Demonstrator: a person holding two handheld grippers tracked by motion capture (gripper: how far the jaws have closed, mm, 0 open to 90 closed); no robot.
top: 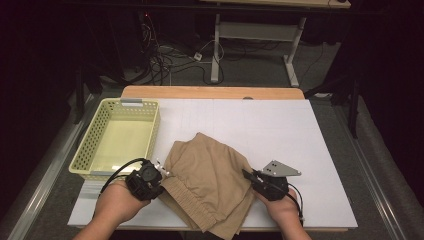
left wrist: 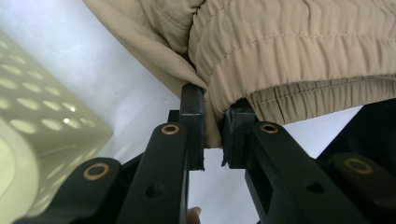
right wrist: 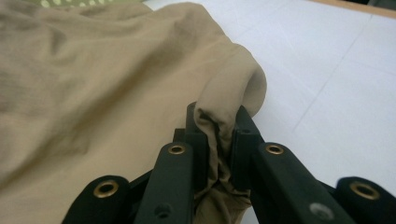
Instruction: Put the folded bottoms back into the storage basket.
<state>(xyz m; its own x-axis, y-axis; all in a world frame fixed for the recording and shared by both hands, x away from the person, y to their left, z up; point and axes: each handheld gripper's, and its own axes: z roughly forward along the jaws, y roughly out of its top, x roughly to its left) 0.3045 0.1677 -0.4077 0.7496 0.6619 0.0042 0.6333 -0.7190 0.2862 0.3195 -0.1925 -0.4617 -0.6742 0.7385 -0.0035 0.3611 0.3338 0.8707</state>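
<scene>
A tan garment with an elastic waistband (top: pixel 210 180) lies folded on the white table top near the front edge. My left gripper (top: pixel 159 172) is shut on the garment's left edge; in the left gripper view the cloth (left wrist: pixel 280 42) is pinched between the jaws of the left gripper (left wrist: pixel 213 135) just beside the gathered waistband. My right gripper (top: pixel 247 175) is shut on the garment's right edge. The right gripper view shows a fold of tan fabric (right wrist: pixel 93 84) bunched between the jaws of the right gripper (right wrist: pixel 219 126).
A pale yellow perforated basket (top: pixel 95 137) stands at the table's left, close to my left hand; its wall (left wrist: pixel 42 130) shows in the left gripper view. White table surface (top: pixel 280 125) stretches behind and right of the garment. Cables and a desk frame lie on the floor beyond.
</scene>
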